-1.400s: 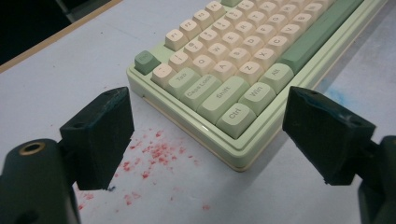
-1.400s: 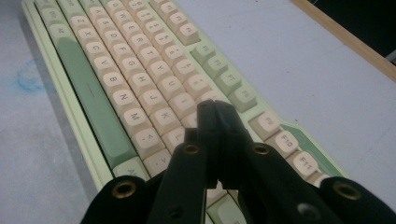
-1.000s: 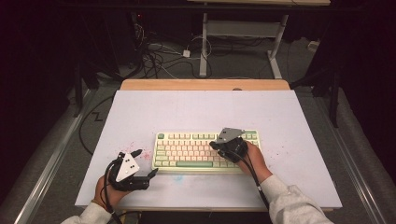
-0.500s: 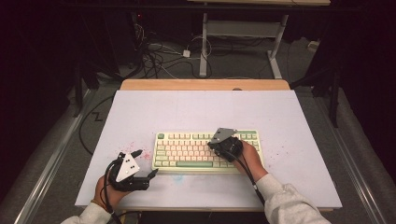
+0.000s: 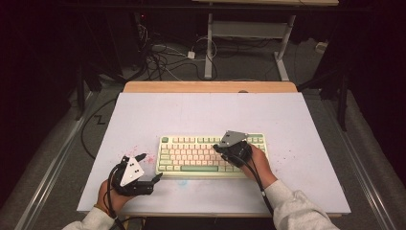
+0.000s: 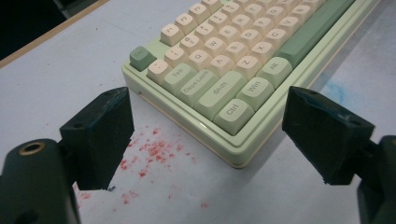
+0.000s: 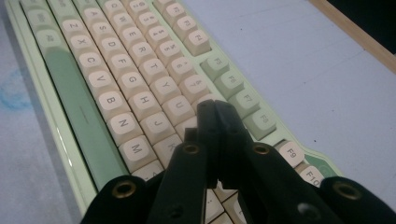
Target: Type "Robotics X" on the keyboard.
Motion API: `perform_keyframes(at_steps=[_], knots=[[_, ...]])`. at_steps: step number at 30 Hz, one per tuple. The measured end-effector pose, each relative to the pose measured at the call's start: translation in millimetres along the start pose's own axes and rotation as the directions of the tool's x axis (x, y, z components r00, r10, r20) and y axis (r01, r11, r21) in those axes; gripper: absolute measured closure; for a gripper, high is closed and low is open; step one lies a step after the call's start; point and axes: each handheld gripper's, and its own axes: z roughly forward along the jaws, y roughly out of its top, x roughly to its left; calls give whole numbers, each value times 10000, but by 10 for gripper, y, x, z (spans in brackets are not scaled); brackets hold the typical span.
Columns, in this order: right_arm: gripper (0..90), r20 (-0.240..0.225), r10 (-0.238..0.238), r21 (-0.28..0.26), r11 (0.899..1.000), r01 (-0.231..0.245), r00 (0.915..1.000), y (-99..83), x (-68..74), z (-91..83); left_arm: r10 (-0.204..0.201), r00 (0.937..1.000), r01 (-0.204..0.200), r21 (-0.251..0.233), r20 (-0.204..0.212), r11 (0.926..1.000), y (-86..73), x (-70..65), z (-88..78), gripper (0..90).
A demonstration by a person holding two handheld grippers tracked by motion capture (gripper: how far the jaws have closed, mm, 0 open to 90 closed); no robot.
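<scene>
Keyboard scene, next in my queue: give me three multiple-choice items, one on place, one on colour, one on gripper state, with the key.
1. Where is the right gripper?
A. over the keyboard
B. on the bare table left of it
C. off the table

2. What colour is the space bar?
A. red
B. green
C. black

3. How do the left gripper jaws stand?
A. shut on a key
C. shut on nothing
B. wide apart, nothing between the pads

Key: 1 A, the high view shows it above the keys at the right half; 2 B, it matches the green case; 3 B, the left gripper view shows both pads apart, short of the keyboard's corner.
</scene>
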Motion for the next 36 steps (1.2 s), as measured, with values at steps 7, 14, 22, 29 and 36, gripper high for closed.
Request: perform_keyframes(at_steps=[7,14,22,29,36], knots=[[900,91,140,-689,9975,-134,9999,18,-3,-145,-93,9999,94,-55,108,9999,-2,33,33,161],[810,78,210,-1317,9911,-198,9997,-14,7,-255,-58,9998,59,-70,176,10000,58,45,91,161],[455,428,205,-1890,9819,-121,9989,-66,38,-421,87,9997,-85,-86,238,9999,74,22,81,161],[268,637,364,-2394,9707,-202,9973,-175,61,-526,49,9998,-48,-67,186,10000,93,18,75,163],[202,1022,514,-2712,9623,-219,9934,-293,120,-693,-122,9991,133,-255,406,9996,123,-9,15,190]])
